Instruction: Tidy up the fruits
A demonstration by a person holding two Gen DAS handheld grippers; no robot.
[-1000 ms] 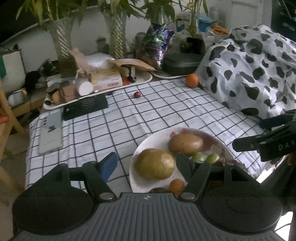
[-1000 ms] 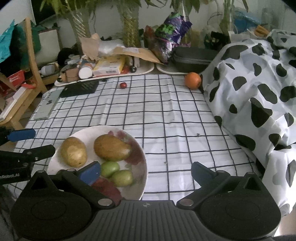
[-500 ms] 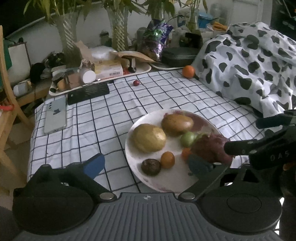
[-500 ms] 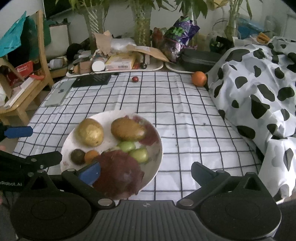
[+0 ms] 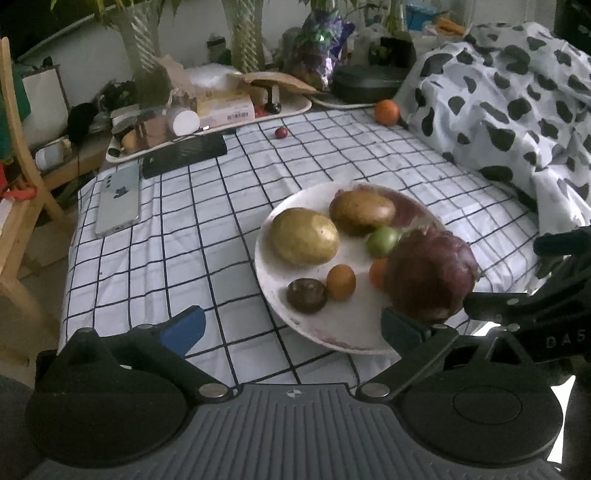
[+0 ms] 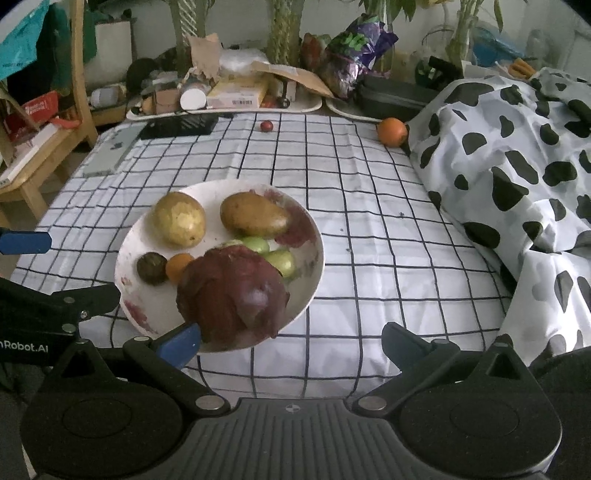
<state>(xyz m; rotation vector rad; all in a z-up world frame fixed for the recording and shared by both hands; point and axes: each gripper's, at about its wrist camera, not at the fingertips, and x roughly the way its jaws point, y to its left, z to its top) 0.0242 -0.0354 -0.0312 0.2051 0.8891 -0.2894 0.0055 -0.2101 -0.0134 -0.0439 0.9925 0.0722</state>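
Note:
A white plate (image 5: 269, 291) (image 6: 314, 273) on the checked cloth holds two yellow-brown mangoes (image 5: 303, 236) (image 6: 253, 215), green fruits (image 5: 382, 240) (image 6: 284, 260), small orange fruits (image 5: 340, 281) (image 6: 178, 266), a dark round fruit (image 5: 306, 294) (image 6: 151, 267) and a big dark red fruit (image 5: 430, 273) (image 6: 232, 295). An orange (image 5: 386, 111) (image 6: 392, 132) and a small red fruit (image 5: 281, 132) (image 6: 266, 126) lie loose at the far side. My left gripper (image 5: 291, 325) is open and empty at the plate's near-left edge. My right gripper (image 6: 291, 339) is open and empty at its near-right edge.
A cow-print blanket (image 6: 517, 155) covers the right side. Two phones (image 5: 118, 197) (image 5: 183, 155) lie at the left of the cloth. Trays of clutter (image 6: 221, 96) and plant vases (image 5: 243, 33) line the far edge. A wooden chair (image 6: 44, 140) stands at the left.
Both grippers have pulled back toward me and up from the plate. More of the plate shows now, with the big dark red fruit and small fruits on its near side.

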